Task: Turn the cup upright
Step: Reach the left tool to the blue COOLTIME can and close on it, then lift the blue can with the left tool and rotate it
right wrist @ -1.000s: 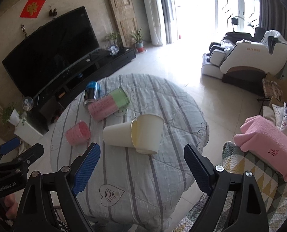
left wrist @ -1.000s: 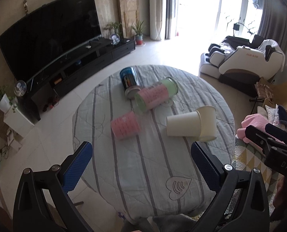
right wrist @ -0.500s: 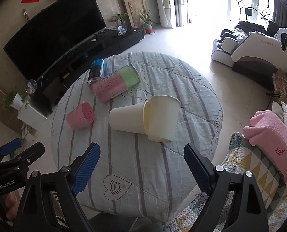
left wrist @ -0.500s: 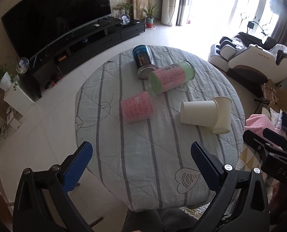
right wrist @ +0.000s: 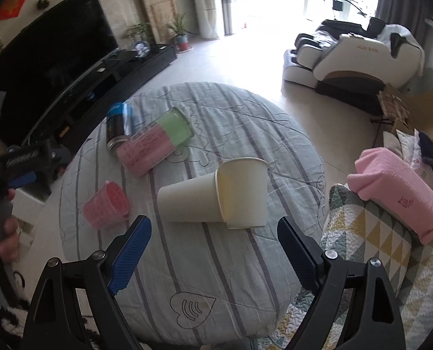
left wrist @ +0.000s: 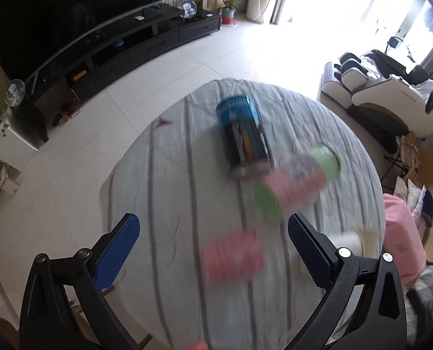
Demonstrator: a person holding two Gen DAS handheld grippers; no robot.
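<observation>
Several cups lie on their sides on a round table [right wrist: 231, 262] with a striped grey cloth. A small pink cup [right wrist: 107, 205] [left wrist: 234, 258] lies at the left. Two cream paper cups [right wrist: 216, 194] lie together in the middle, seen at the right edge in the left wrist view [left wrist: 357, 240]. A tall pink and green cup [right wrist: 155, 144] [left wrist: 296, 185] lies beside a blue can [right wrist: 117, 127] [left wrist: 244, 135]. My left gripper [left wrist: 213, 250] is open above the small pink cup. My right gripper [right wrist: 213, 248] is open just in front of the cream cups.
A TV stand [right wrist: 100, 81] and large TV stand beyond the table. A massage chair [right wrist: 353, 55] is at the far right. A sofa with a quilt [right wrist: 376, 239] and a pink towel [right wrist: 397, 192] borders the table's right side.
My left gripper has moved forward and down over the table, so the pink cup now lies between its fingers in a blurred view. My right gripper has come closer to the cream cups.
</observation>
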